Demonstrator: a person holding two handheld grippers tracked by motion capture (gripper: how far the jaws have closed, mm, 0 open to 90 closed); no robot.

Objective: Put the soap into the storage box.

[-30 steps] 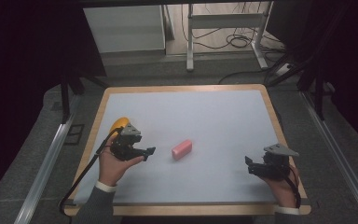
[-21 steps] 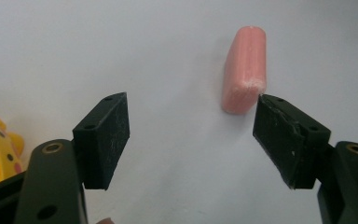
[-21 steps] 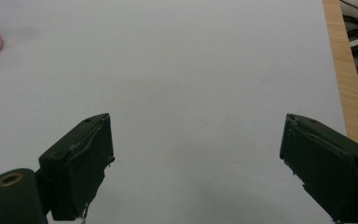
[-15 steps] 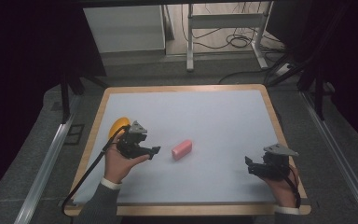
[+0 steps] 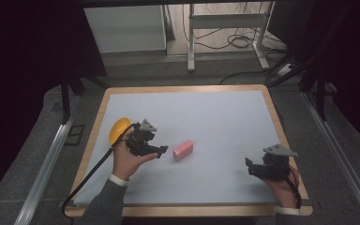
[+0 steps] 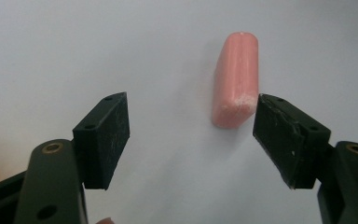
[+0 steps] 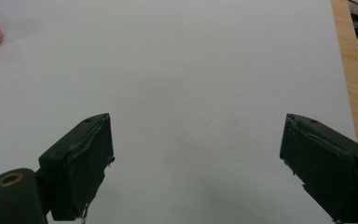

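Just beside the pink block, the left gripper gapes.

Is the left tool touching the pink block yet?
Apart. The left gripper view shows the left tool open, with table visible between its fingers and the pink block.

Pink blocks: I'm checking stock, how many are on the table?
1. The pink block lies mid-table, just ahead of the open left gripper.

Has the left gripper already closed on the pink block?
No: in the left gripper view the left gripper has its jaws wide apart, and the pink block lies on the table ahead of them, ungripped.
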